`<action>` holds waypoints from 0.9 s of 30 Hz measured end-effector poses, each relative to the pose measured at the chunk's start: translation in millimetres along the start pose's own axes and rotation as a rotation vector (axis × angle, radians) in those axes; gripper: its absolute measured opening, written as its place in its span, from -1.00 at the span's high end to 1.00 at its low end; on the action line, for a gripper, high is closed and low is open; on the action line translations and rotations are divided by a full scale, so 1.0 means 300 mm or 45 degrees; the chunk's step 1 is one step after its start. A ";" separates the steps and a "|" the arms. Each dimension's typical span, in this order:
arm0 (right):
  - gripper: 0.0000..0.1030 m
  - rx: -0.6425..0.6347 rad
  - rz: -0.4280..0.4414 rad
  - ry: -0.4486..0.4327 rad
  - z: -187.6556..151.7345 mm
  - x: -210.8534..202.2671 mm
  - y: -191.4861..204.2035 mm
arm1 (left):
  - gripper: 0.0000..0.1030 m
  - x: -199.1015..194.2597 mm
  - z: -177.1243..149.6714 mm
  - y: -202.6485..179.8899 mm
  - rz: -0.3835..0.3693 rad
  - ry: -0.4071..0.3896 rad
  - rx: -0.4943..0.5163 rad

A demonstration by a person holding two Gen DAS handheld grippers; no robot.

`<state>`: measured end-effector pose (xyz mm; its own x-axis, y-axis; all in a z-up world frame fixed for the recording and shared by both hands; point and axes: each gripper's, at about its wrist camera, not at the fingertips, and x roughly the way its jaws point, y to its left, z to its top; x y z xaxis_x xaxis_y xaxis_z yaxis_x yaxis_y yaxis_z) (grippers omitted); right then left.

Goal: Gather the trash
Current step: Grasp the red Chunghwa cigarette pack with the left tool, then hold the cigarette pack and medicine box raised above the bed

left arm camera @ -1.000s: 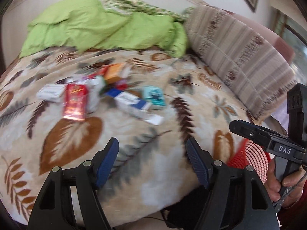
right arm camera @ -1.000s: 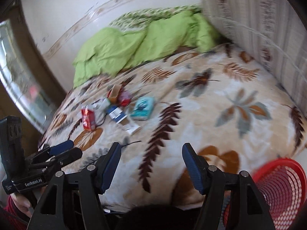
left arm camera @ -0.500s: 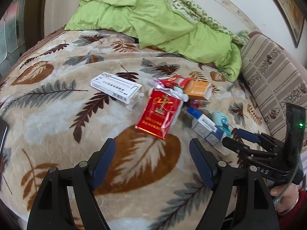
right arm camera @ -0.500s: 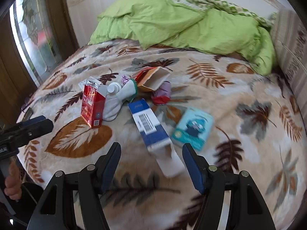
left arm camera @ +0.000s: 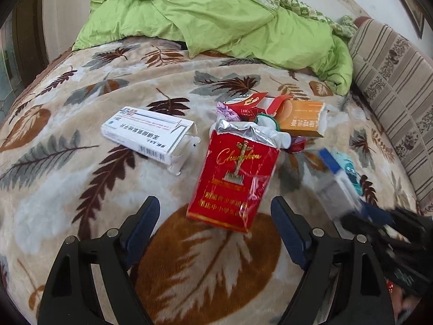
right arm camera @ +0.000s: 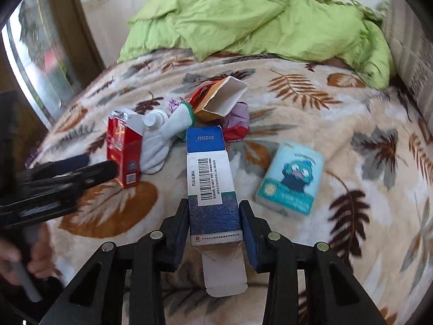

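Here a leaf-print blanket [left arm camera: 67, 184] covers the bed, a green quilt [right arm camera: 243, 24] bunched at its far end. The trash lies mid-blanket: white box [left arm camera: 151, 138], red packet [left arm camera: 232, 181], orange box [left arm camera: 303, 119], teal pack [right arm camera: 292, 176]. The left gripper [left arm camera: 215, 224] hangs just short of the red packet, jaws opening wide, empty. The right gripper [right arm camera: 213, 226] is closing, both pads against the blue box [right arm camera: 209, 178].

Green quilt [left arm camera: 216, 13] on leaf-patterned blanket [left arm camera: 67, 162]

Glossy film-wrapped red packet [left arm camera: 232, 181] on plush blanket [left arm camera: 81, 184].
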<state>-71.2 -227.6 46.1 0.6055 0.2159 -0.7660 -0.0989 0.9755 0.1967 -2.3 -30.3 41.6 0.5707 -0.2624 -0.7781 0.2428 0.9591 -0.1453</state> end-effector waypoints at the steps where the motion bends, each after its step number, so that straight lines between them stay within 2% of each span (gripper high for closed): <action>1: 0.24 0.025 0.011 -0.001 -0.014 -0.010 -0.003 | -0.61 0.013 0.003 -0.001 0.010 0.001 -0.002; 3: 0.24 0.076 0.037 -0.042 -0.024 -0.044 -0.019 | -0.61 0.055 0.012 -0.005 0.020 0.015 -0.010; 4: 0.24 0.082 0.034 -0.064 -0.023 -0.056 -0.024 | -0.55 0.071 0.016 -0.007 0.034 0.016 -0.006; 7: 0.24 0.122 0.041 -0.088 -0.020 -0.063 -0.042 | -0.09 0.095 0.024 0.001 0.017 0.028 -0.014; 12: 0.24 0.144 0.018 -0.106 -0.012 -0.056 -0.052 | -0.09 0.048 -0.003 -0.002 0.025 0.002 -0.008; 19: 0.24 0.061 0.002 -0.148 -0.026 -0.090 -0.007 | -0.09 -0.118 -0.101 -0.012 -0.044 -0.054 -0.062; 24: 0.24 0.021 0.003 -0.128 -0.048 -0.091 0.027 | -0.09 -0.164 -0.135 -0.057 0.007 -0.118 -0.016; 27: 0.24 0.007 -0.017 -0.108 -0.051 -0.080 0.026 | -0.09 -0.158 -0.136 -0.062 0.021 -0.118 -0.015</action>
<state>-98.6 -224.6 56.9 0.6715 0.1978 -0.7141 -0.0857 0.9780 0.1904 -65.7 -31.3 56.4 0.6449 -0.2545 -0.7207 0.2238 0.9645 -0.1403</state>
